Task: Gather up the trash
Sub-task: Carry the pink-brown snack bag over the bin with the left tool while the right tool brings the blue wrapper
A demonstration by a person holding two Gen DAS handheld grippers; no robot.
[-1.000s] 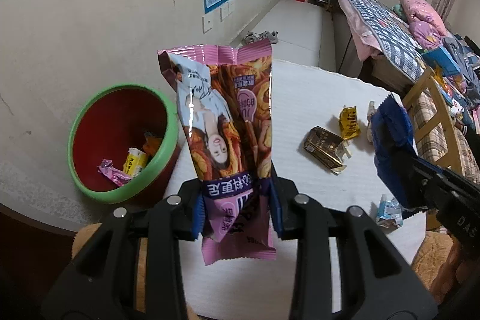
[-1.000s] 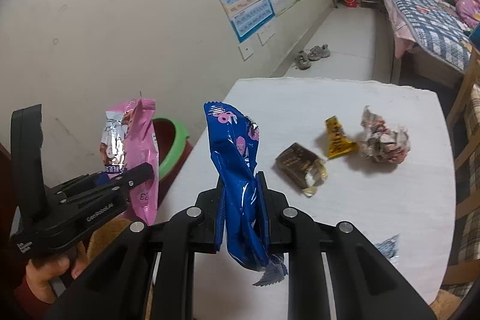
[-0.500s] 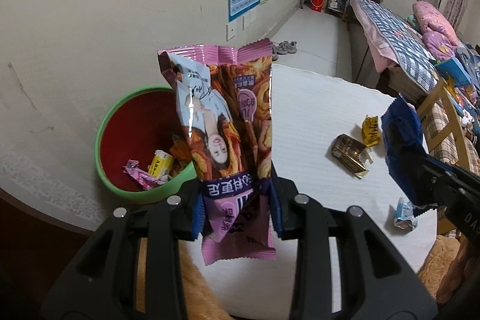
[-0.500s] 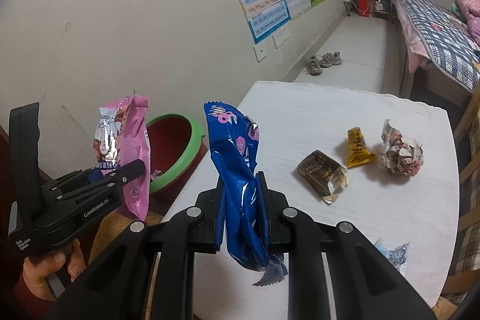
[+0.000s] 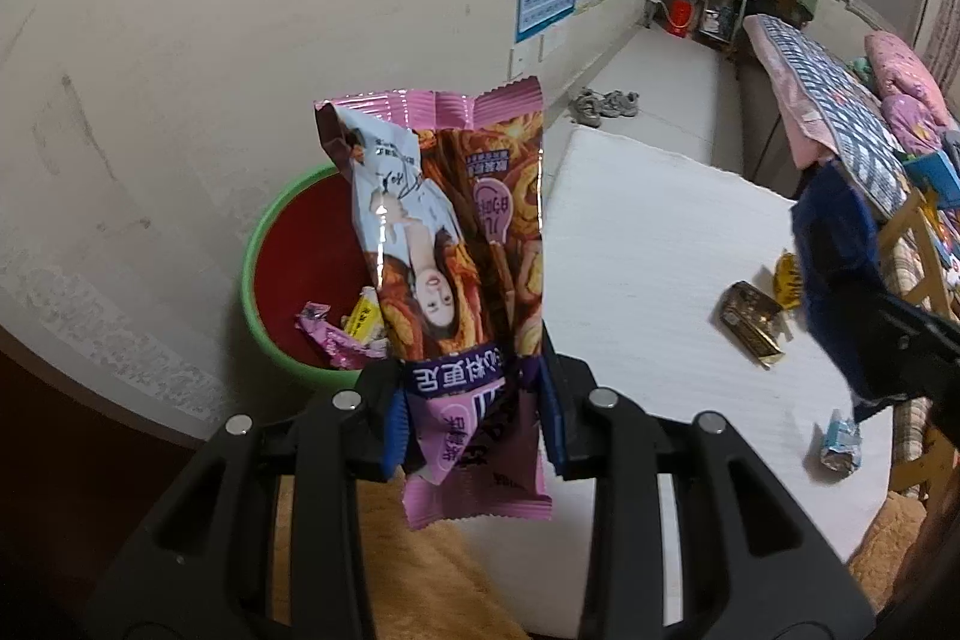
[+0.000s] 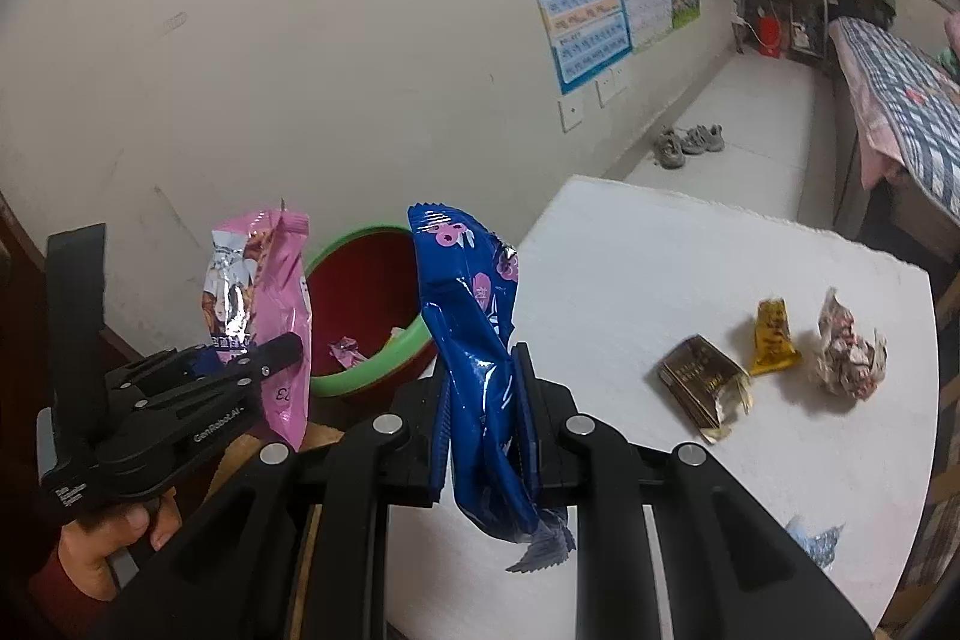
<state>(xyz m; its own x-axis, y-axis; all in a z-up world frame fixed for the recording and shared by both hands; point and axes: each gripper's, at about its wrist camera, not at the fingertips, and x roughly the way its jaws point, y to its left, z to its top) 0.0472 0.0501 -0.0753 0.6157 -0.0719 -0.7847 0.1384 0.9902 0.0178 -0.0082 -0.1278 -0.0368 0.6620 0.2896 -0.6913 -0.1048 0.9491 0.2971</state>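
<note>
Tabletop (image 6: 630, 280), white and faintly textured, carries the leftover litter toward its right edge: a crumpled paper wad (image 6: 849, 349), a brown foil wrapper (image 6: 702, 382) torn open at one end, a small yellow sachet (image 6: 774, 334), and a silvery-blue scrap (image 6: 816, 541) near the front edge. Off the left edge sits a round bin (image 5: 270, 280), red inside with a green rim, holding a few wrappers already; it looks like the drop point, which would explain why both wrappers are carried clear of the table on that side. The left gripper (image 5: 474, 418) is clenched on a glossy pink snack packet (image 5: 450, 244), flat with crimped ends, held upright and upside down in front of the bin. The right gripper (image 6: 483, 424) is clamped on a crinkled blue foil wrapper (image 6: 474, 334), pinched low so that its body stands up and a torn tail hangs below.
</note>
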